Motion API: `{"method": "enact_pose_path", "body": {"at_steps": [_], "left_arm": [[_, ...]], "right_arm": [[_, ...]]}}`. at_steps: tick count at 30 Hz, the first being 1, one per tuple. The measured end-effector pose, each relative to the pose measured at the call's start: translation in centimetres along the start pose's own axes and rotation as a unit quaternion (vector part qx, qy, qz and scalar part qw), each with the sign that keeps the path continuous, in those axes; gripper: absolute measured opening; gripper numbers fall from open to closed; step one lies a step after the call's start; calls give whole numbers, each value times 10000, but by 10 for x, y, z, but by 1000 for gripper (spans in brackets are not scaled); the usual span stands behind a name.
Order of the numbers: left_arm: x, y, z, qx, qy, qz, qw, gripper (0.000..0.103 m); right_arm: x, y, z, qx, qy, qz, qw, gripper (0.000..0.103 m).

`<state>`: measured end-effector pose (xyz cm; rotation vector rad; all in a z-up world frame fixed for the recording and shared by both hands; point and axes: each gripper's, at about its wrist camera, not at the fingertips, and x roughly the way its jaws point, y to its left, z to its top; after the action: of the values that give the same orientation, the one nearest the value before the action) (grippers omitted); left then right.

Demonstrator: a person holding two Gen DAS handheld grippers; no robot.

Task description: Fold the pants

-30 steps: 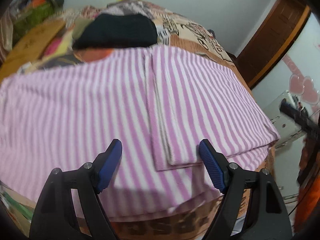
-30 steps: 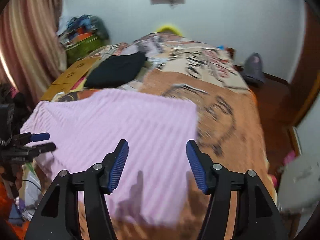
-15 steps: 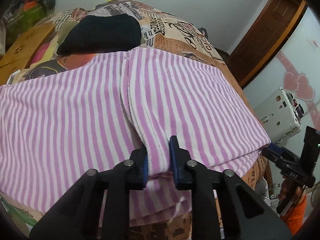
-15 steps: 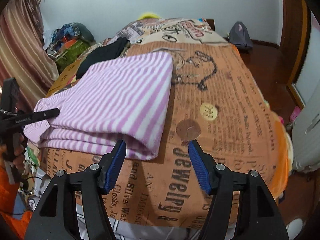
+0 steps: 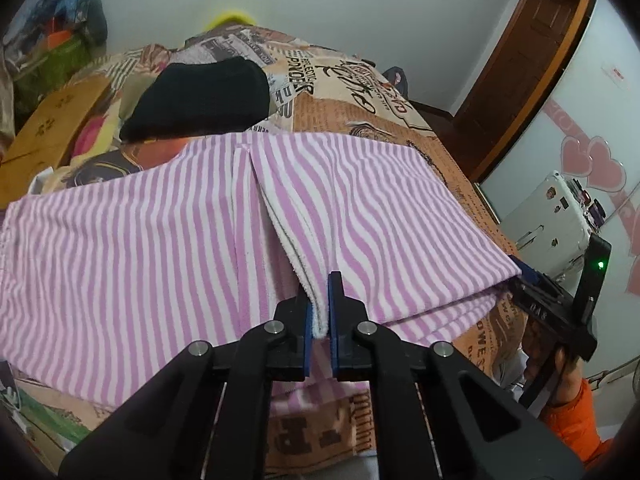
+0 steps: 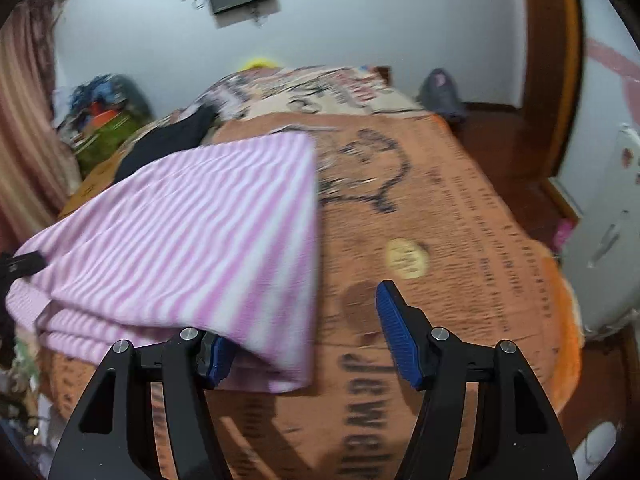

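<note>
Left wrist: left gripper (image 5: 320, 312) pinches striped pants (image 5: 140, 248) (hem edge).

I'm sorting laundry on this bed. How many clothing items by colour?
Pink-striped: 1, pants
Black: 1, garment
Total: 2

Both views are evenly lit by soft indoor light, fairly bright, with no glare. The left wrist view is sharp; the right wrist view is smeared by motion blur, worst on the bedspread (image 6: 460, 216) print. Fisheye bending curves the door frame (image 5: 532, 76) at 2 o'clock. Dark vignette fills every corner. Faint shadows fall toward 6 o'clock.
</note>
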<state>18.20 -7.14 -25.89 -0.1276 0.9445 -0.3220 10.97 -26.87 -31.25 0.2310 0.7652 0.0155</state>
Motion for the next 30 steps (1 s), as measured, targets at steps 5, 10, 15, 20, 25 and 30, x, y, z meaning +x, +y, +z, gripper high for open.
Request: {"method": "enact_pose_path", "body": {"at_steps": [5, 10, 15, 20, 25, 30], "left_arm": [[-7, -7, -9, 50, 36, 25, 10000, 6], [13, 5, -27, -97, 398, 204, 9990, 6], [15, 20, -35, -171, 369, 197, 9990, 16], [-3, 43, -34, -261, 130, 625, 9976, 16], [-32, 92, -38, -709, -160, 1013, 9922, 19], [-66, 148, -54, -1297, -437, 1295, 9821, 43]], "right_arm": [[-14, -22, -1, 191, -11, 64, 9998, 61], [-12, -25, -5, 72, 256, 105, 9996, 60], [-15, -26, -10, 122, 591, 408, 9973, 61], [-38, -25, -11, -106, 670, 224, 9974, 61], [-60, -27, -5, -119, 559, -4, 9984, 61], [-66, -7, 19, -219, 249, 48, 9994, 61]]}}
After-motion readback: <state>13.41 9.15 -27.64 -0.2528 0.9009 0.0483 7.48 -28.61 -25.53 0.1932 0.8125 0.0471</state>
